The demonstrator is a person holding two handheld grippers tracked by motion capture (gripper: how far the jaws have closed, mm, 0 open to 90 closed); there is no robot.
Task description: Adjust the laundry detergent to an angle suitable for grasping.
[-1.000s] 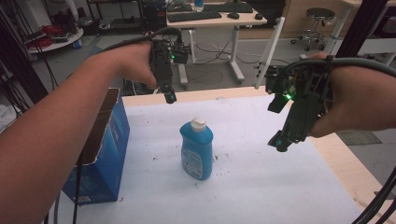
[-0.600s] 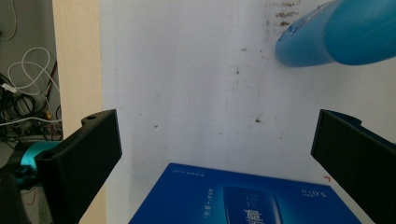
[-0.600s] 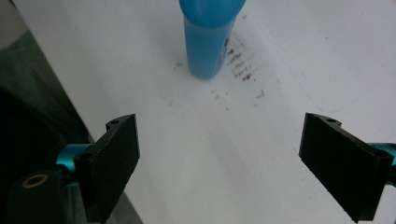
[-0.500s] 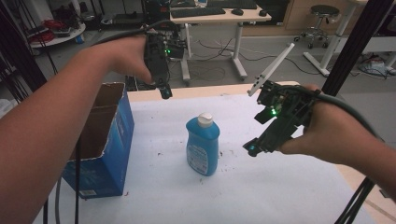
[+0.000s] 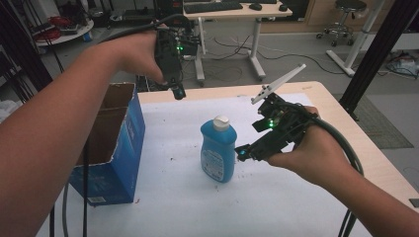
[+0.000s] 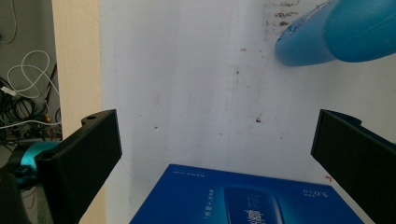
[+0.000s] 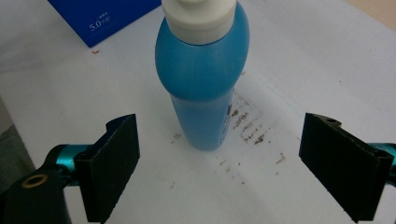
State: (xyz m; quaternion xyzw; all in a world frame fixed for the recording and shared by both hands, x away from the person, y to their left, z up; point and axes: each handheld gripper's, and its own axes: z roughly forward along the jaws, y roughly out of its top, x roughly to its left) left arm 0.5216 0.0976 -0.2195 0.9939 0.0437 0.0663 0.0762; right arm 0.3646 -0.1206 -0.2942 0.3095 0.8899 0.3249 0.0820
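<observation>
The blue bottle stood upright near the middle of the desk, on its white covering, its white cap on top. The right gripper hung just beside it, on the side toward the desk's right edge, tipped down and pointing at the lower half of the bottle — close, but not touching. In the right gripper view the bottle rose ahead of the gripper, a little left of the middle of the gap; the jaws stood wide apart, with nothing between the pads and bare desk showing on both sides of the bottle's foot.

The left gripper was held high over the desk's far edge, well apart from the bottle, pointing down. Its jaws also stood wide and empty in the left gripper view, where the gripper looked down on the open blue carton — which sat at the desk's left edge — and a corner of the bottle.

Dark specks lay scattered on the white covering around the bottle's foot.
</observation>
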